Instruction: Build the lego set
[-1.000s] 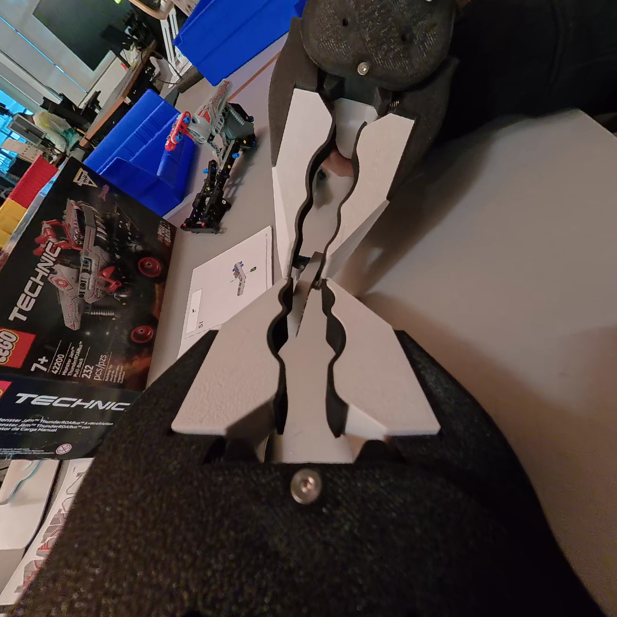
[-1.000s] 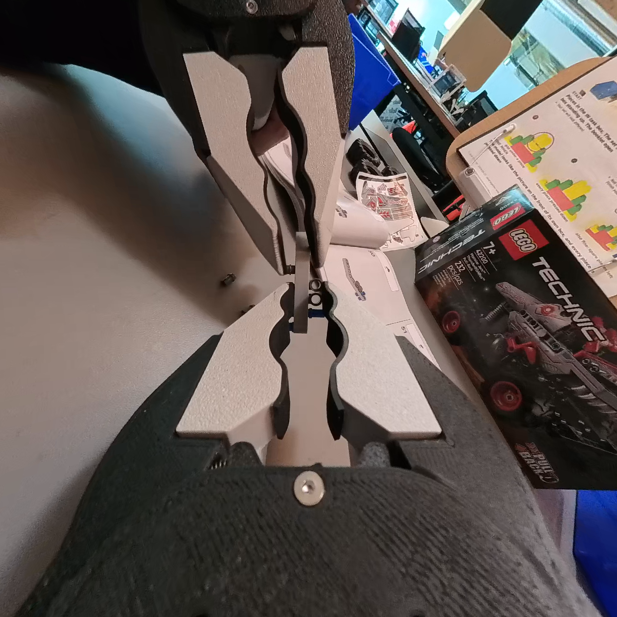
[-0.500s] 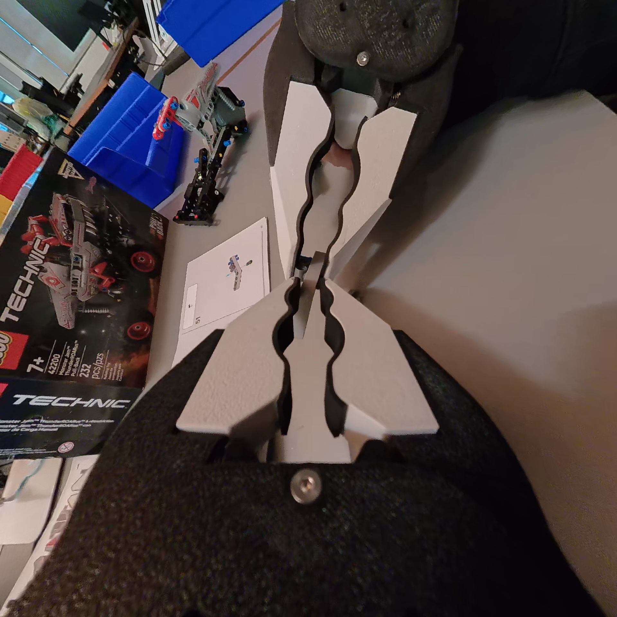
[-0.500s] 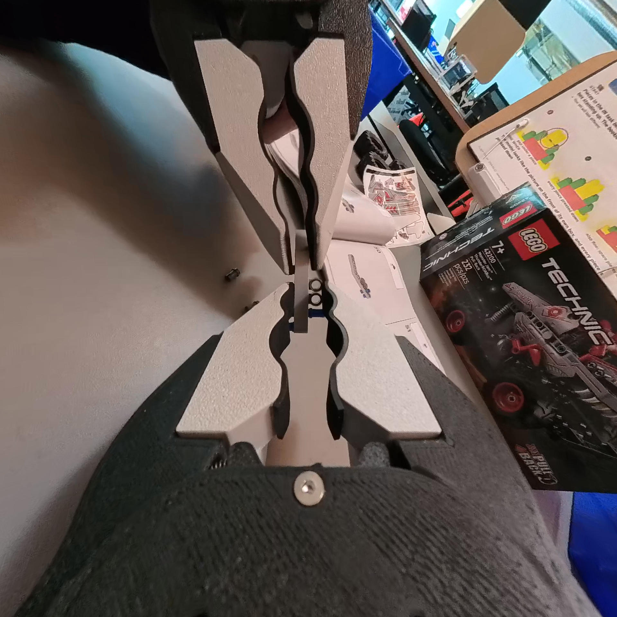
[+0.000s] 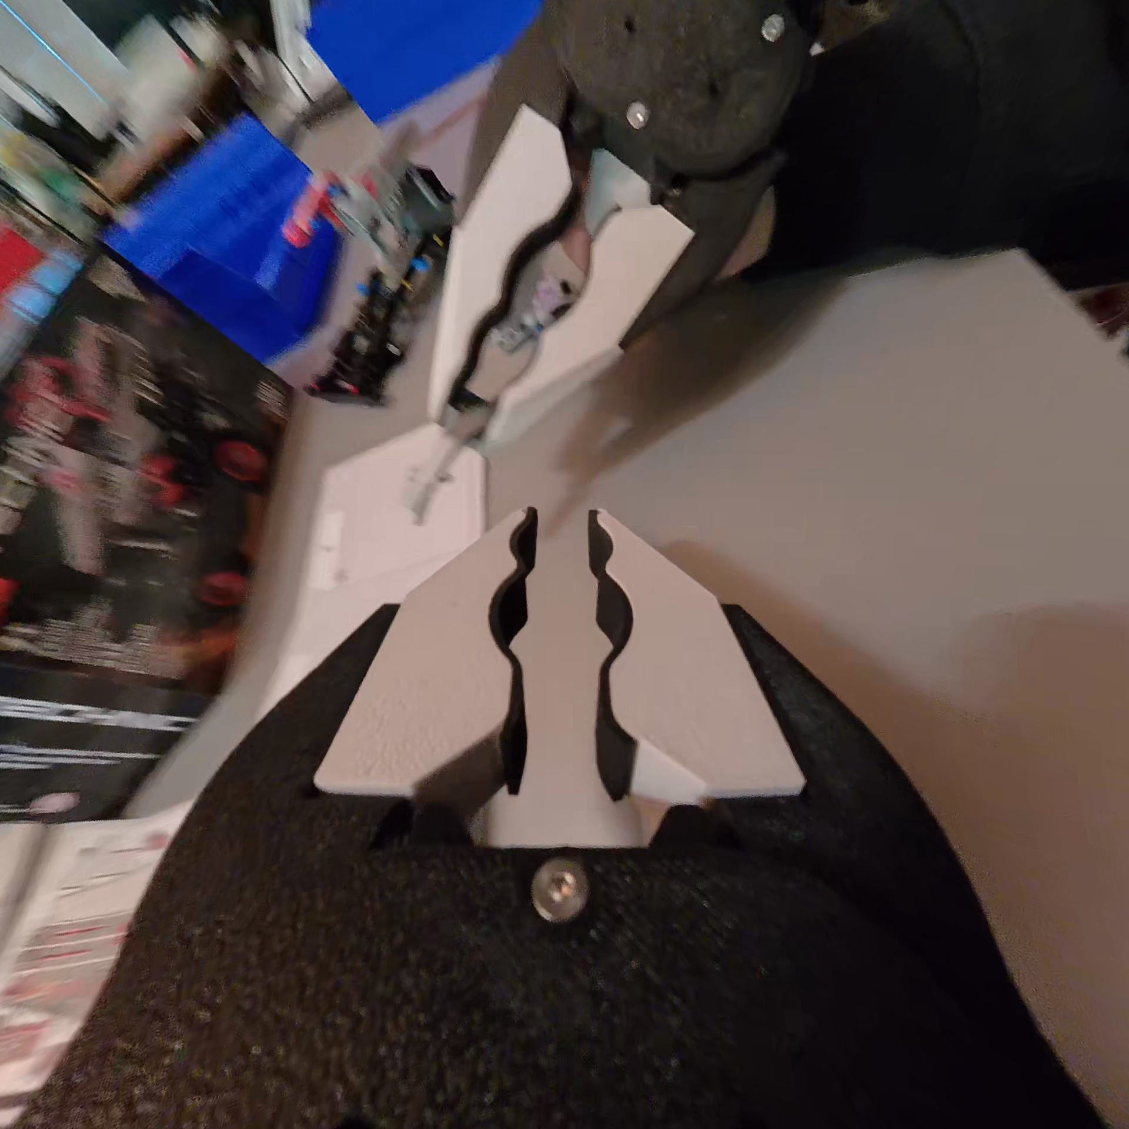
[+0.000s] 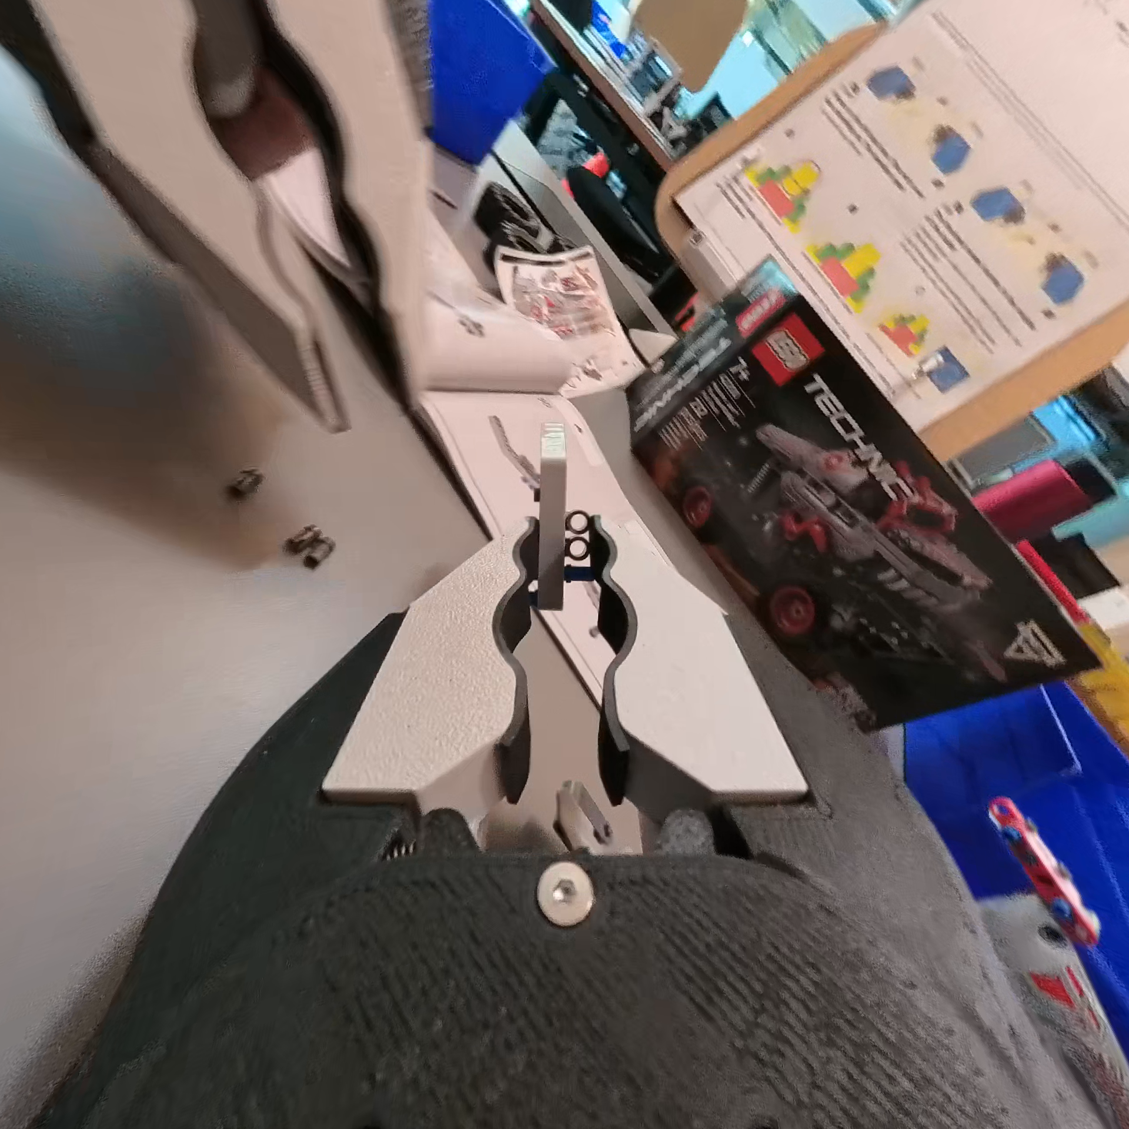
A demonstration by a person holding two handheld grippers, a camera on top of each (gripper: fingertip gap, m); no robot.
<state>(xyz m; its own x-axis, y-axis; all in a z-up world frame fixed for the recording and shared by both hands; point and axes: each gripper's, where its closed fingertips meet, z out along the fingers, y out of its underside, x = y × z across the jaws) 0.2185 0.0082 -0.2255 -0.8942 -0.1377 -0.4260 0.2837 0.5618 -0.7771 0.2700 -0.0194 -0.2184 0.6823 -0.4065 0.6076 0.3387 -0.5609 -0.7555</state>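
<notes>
Beam (image 6: pixel 551 525), grey, stands pinched in our right gripper (image 6: pixel 562 537), presumably for mating; left gripper (image 5: pixel 562 519), beyond the beam, is spread, empty.

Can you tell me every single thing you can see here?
Lego box: one, black, right of the booklet.
Instruction booklet: one, white, open, beyond the tools.
Sticker sheet: one, white and red, behind the booklet.
Small loose pieces: two, dark, on the grey table.
Blue bins: at least two, near the box.
Part-built model: one, grey, red and black, blurred, beside a bin.
Poster: one, white with coloured brick pictures, behind the box.
Grey piece: one, black piece attached, in the right tool.
Left tool: grey fingers, open, empty.
Right tool: grey fingers, shut on the grey piece.
</notes>
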